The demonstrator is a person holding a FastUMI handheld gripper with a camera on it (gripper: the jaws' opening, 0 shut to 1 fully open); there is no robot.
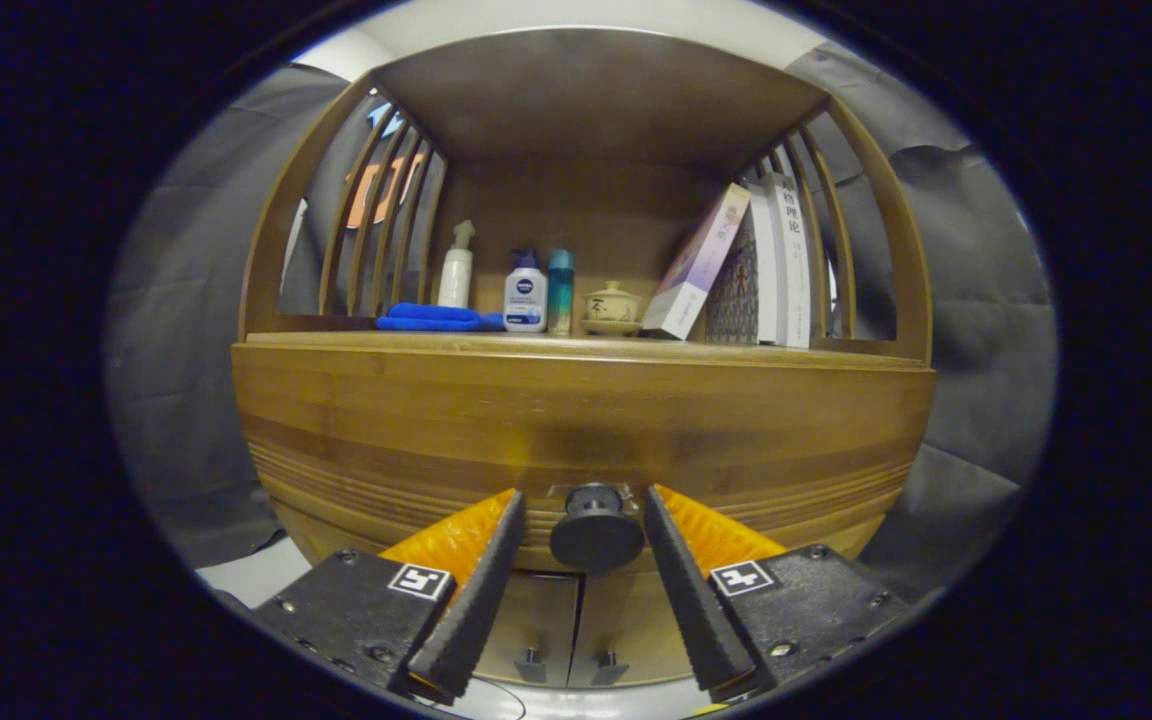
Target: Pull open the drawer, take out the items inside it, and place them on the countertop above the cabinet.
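A wooden cabinet fills the scene, with its closed drawer front (576, 440) straight ahead. The drawer's round dark knob (596, 535) sits between my two fingers. My gripper (584, 505) is open, with a finger on each side of the knob and a small gap to each. The countertop (576, 345) runs above the drawer, under an arched wooden hood. What lies inside the drawer is hidden.
On the countertop stand a folded blue cloth (431, 318), a white spray bottle (456, 268), a lotion bottle (525, 293), a teal tube (560, 290), a small lidded ceramic pot (612, 306) and leaning books (746, 265). Two lower cabinet doors with small handles (569, 665) sit below the drawer.
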